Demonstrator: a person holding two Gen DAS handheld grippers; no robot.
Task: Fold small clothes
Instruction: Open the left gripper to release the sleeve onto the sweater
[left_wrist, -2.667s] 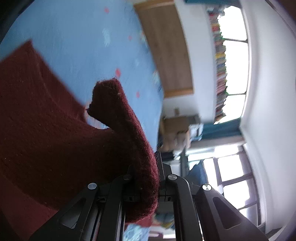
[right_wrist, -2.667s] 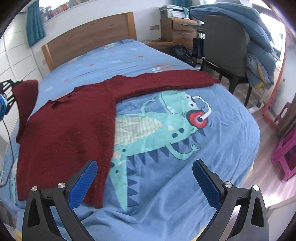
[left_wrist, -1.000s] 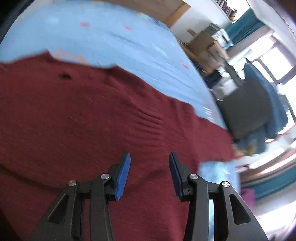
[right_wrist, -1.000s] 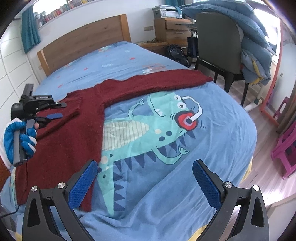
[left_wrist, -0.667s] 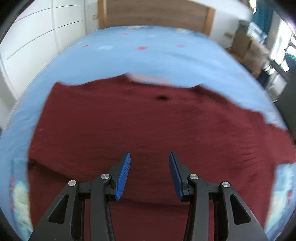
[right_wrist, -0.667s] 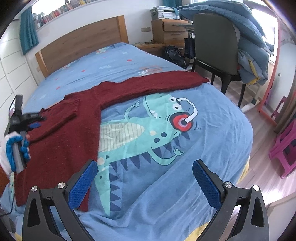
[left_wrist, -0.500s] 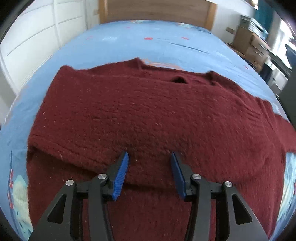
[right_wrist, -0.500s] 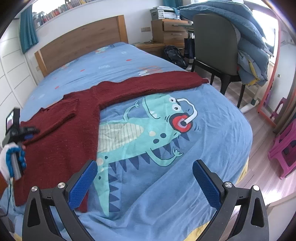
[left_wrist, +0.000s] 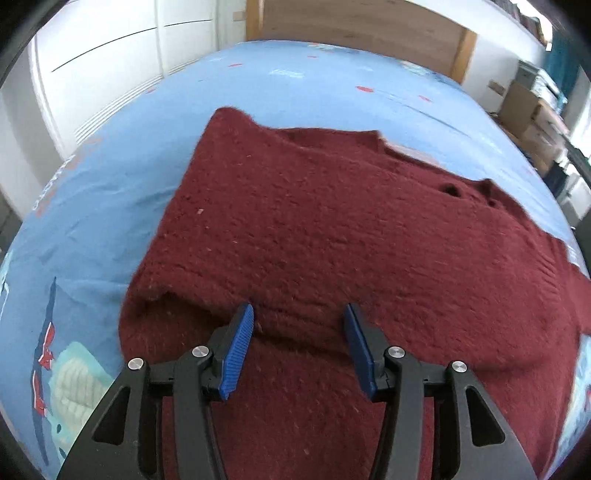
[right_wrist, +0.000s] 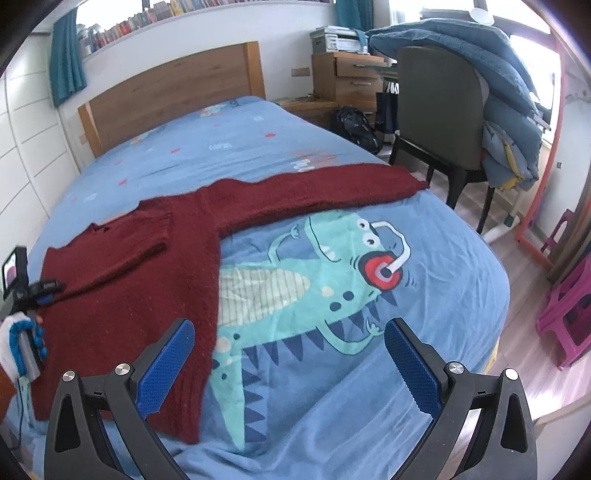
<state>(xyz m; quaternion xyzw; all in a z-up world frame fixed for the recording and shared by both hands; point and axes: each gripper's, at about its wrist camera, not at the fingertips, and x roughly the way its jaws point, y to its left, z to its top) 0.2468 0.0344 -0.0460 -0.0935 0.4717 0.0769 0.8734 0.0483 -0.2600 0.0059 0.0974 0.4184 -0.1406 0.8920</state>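
Sleeve now folded onto sweater (left_wrist: 332, 229) | left gripper (left_wrist: 298, 345) jaws released | right gripper (right_wrist: 288, 360) jaws released

The sweater (right_wrist: 155, 266) lies flat on the bed (right_wrist: 424, 295), toward its 9 o'clock side in the right wrist view. One sleeve (right_wrist: 314, 188) extends toward 2 o'clock; the other (left_wrist: 258, 221) is folded over the body. The headboard (right_wrist: 173, 92) stands at 12 o'clock, the chair (right_wrist: 439, 122) beside the bed at 2 o'clock.

left tool (left_wrist: 298, 347) parted, right tool (right_wrist: 290, 363) (wider) parted
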